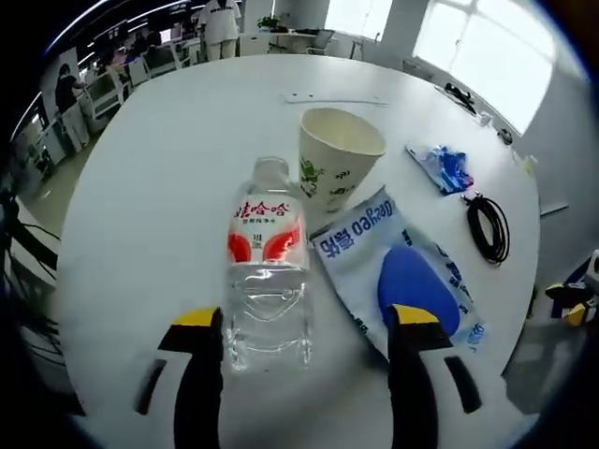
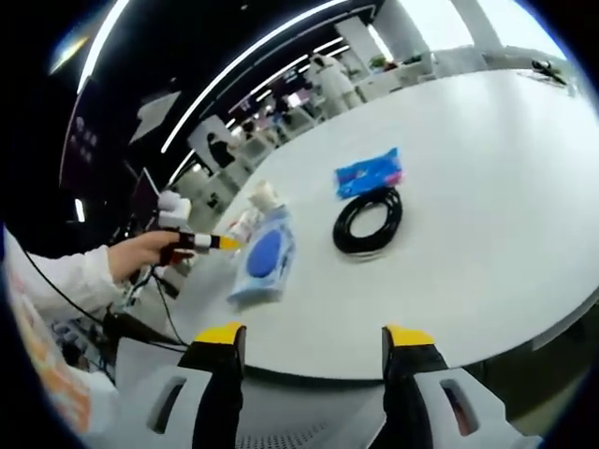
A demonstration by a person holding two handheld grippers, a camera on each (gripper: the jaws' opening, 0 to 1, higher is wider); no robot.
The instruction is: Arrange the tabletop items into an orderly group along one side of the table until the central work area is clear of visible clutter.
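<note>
Two spread jaws of the left gripper (image 1: 304, 337) flank a water bottle (image 1: 268, 271) at frame centre, beside a paper cup (image 1: 335, 154). Right gripper (image 2: 314, 351) gapes empty; its view's centre reveals a black cable coil (image 2: 368, 221).

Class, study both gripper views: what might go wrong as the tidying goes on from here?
1. The left gripper has open jaws around the water bottle, which stands close to the paper cup and the blue-and-white pouch; closing or lifting may knock the cup over.
2. The black cable coil is loose and could unravel or snag when gripped.
</note>
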